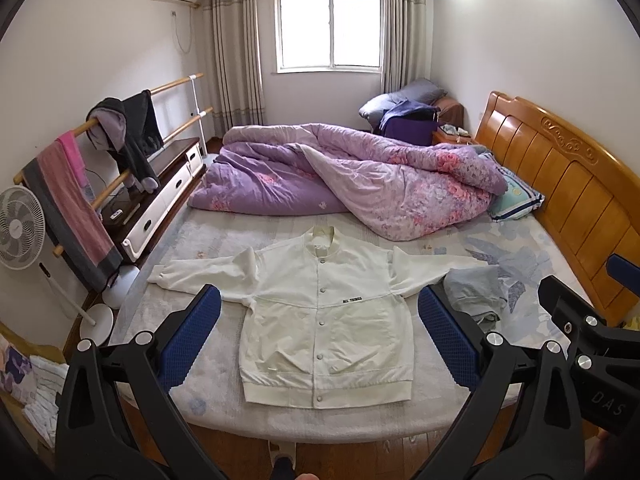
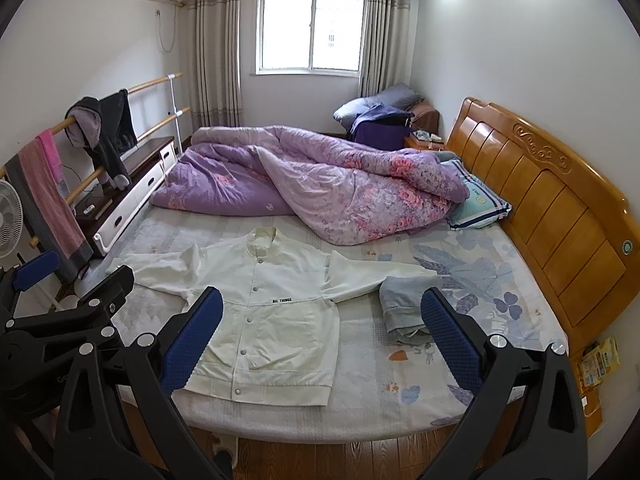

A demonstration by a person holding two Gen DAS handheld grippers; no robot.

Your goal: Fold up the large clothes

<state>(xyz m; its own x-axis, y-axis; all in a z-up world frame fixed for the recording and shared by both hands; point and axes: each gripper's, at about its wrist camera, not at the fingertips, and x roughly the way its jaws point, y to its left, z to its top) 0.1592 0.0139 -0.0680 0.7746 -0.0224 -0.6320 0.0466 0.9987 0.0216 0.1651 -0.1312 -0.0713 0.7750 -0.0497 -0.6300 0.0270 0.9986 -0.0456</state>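
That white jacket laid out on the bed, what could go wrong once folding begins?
Two likely snags. The white jacket's right sleeve ends against the folded blue garment, so pulling the sleeve in may drag or muss that pile. The hem lies near the bed edge, so a tug could slide it off. Both tongs, left and right, are open, holding nothing.

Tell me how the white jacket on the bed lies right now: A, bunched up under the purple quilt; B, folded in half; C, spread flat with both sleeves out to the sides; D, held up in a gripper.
C: the white jacket lies flat and snapped shut on the bed, both sleeves out sideways.
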